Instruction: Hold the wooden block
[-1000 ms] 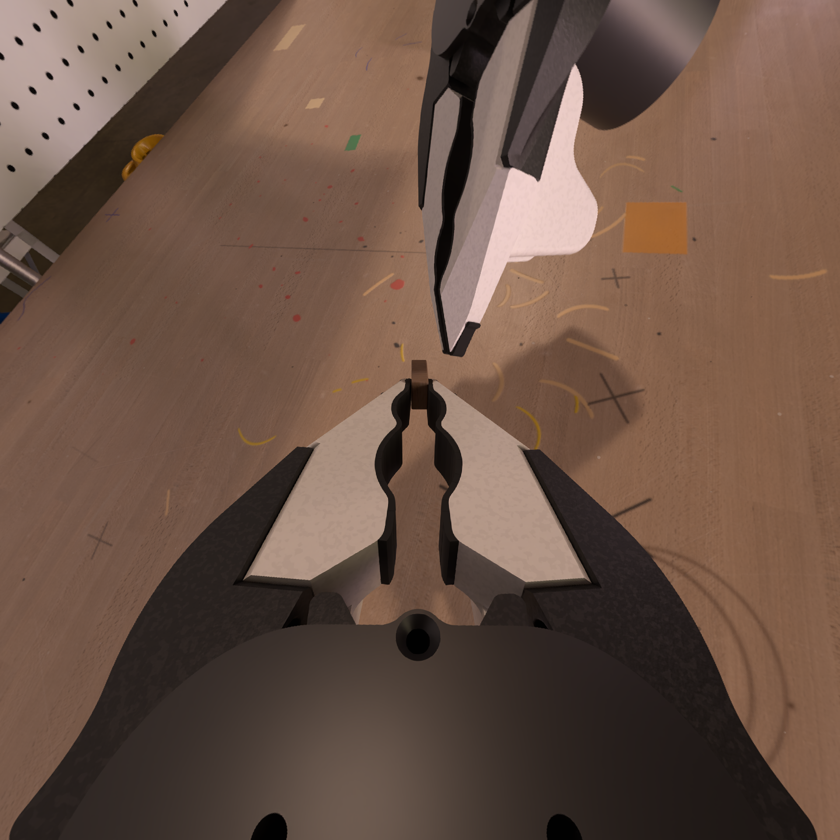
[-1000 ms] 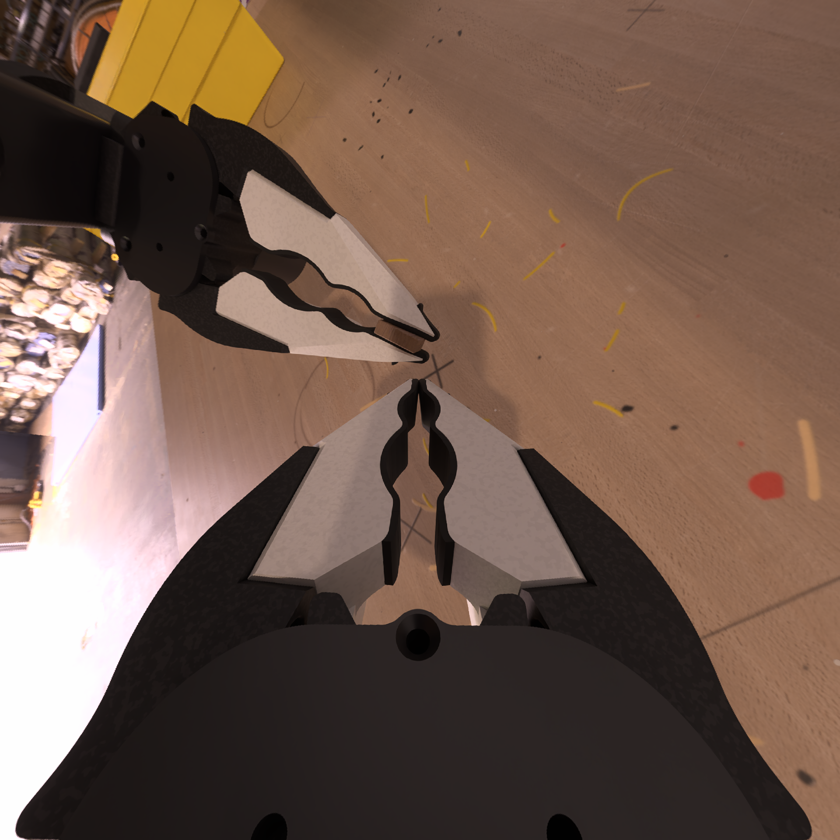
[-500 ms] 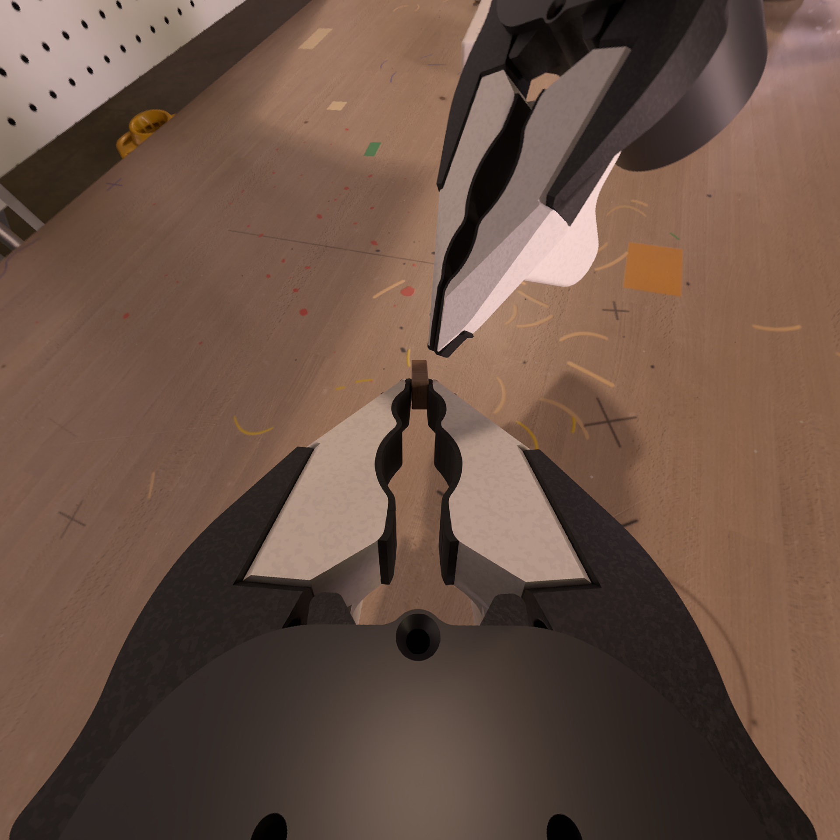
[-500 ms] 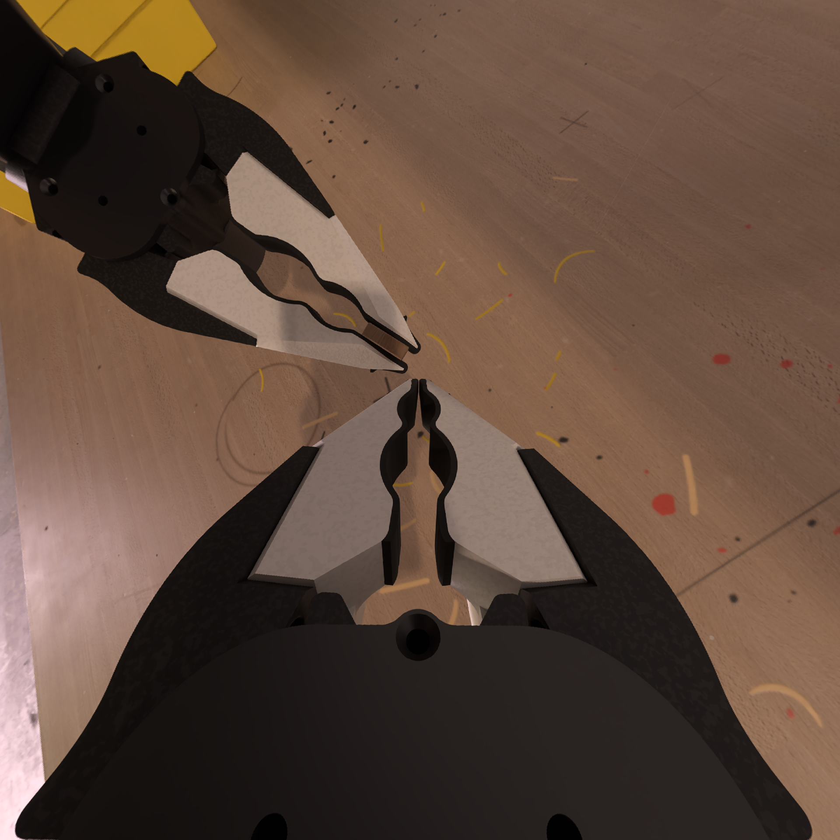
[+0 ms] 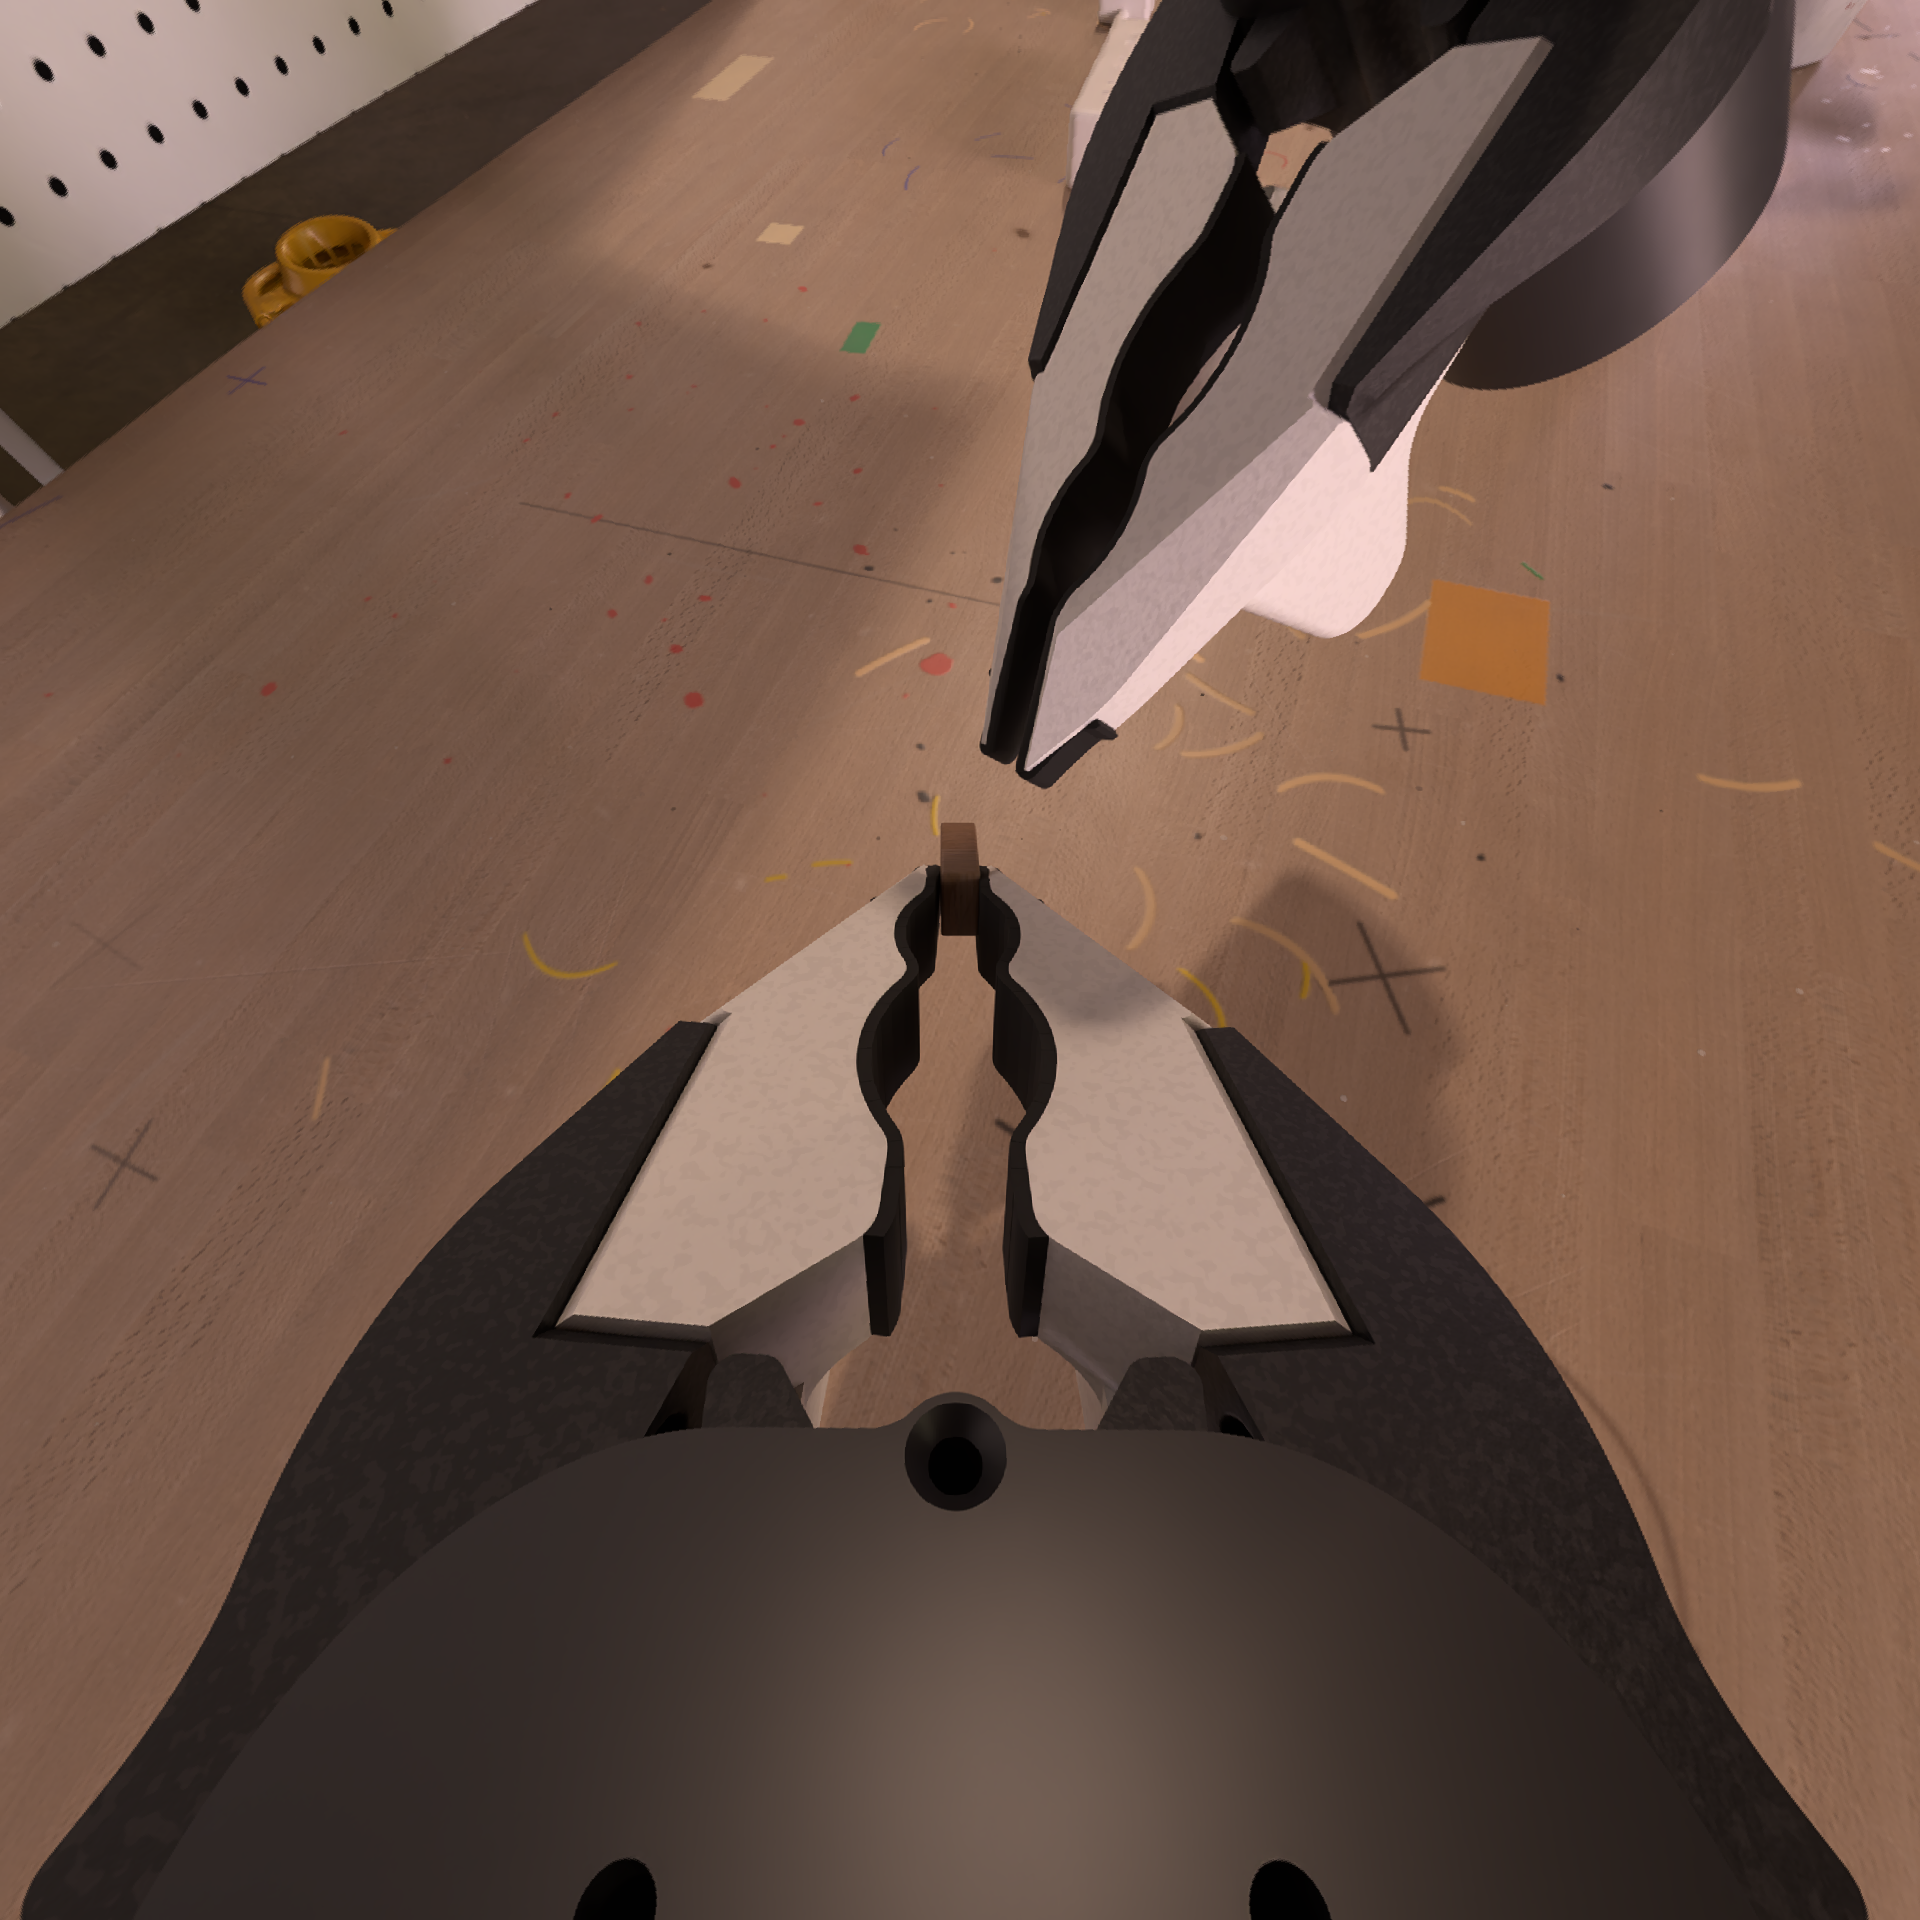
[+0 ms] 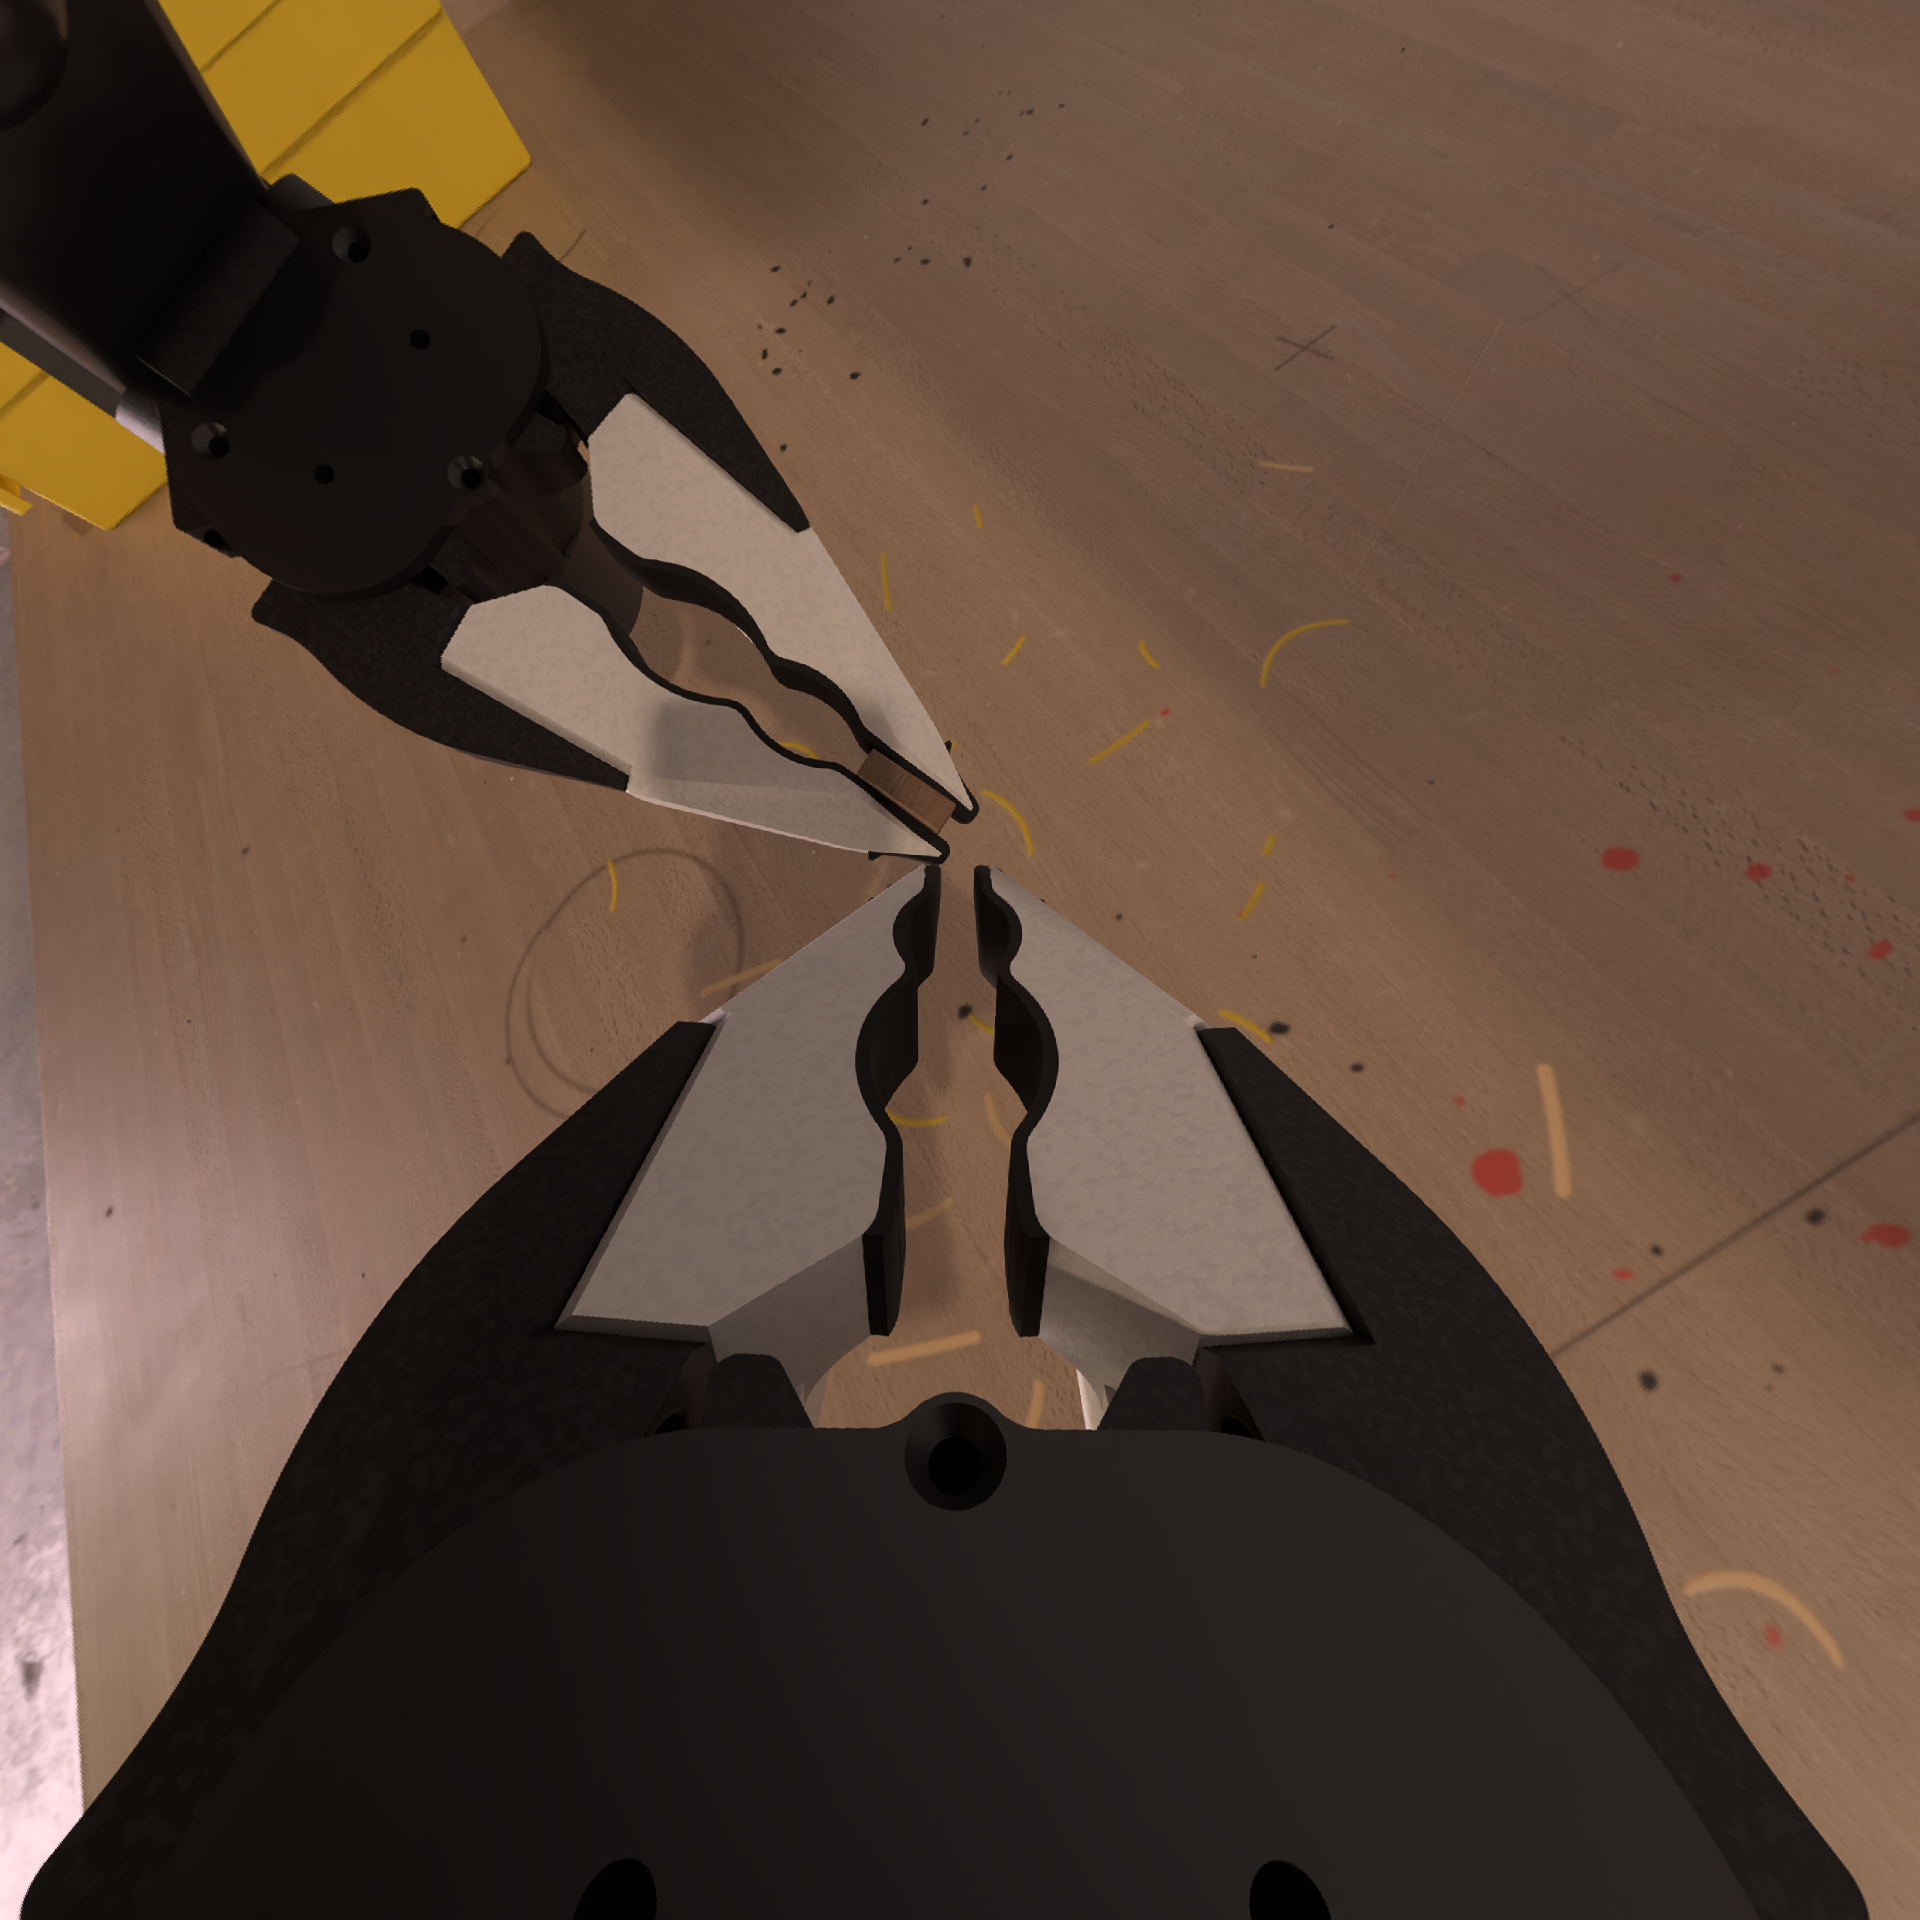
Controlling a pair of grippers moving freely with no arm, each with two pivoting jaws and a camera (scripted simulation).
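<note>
Both grippers were of the same build: coarse matte black bodies carrying pale, fine-grained finger plates that tapered to points, with dark inner edges cut in a wavy scalloped profile.

The left gripper [image 5: 957,875] was clamped at its very tips on the wooden block [image 5: 958,881], held clear above the workbench [image 5: 436,790]. The block was a small, thin brown slab with faint grain, standing on edge between the tips and protruding slightly past them. In the right wrist view the same block [image 6: 906,796] showed as a light tan piece wedged at the tips of the left gripper [image 6: 940,826].

The right gripper [image 6: 956,883] held nothing; its tips stood a narrow gap apart, just beside the block but not touching it. In the left wrist view the right gripper [image 5: 1023,756] hung just above the block.

The workbench was brown, grained wood marked with red specks, pencilled crosses and curled yellow shavings. An orange square patch [image 5: 1484,642], a small green patch [image 5: 859,337], a yellow-brown cup-shaped item [image 5: 312,260] and a white perforated panel [image 5: 114,114] lay farther off. A yellow block-shaped object [image 6: 364,114] sat behind the left gripper.
</note>
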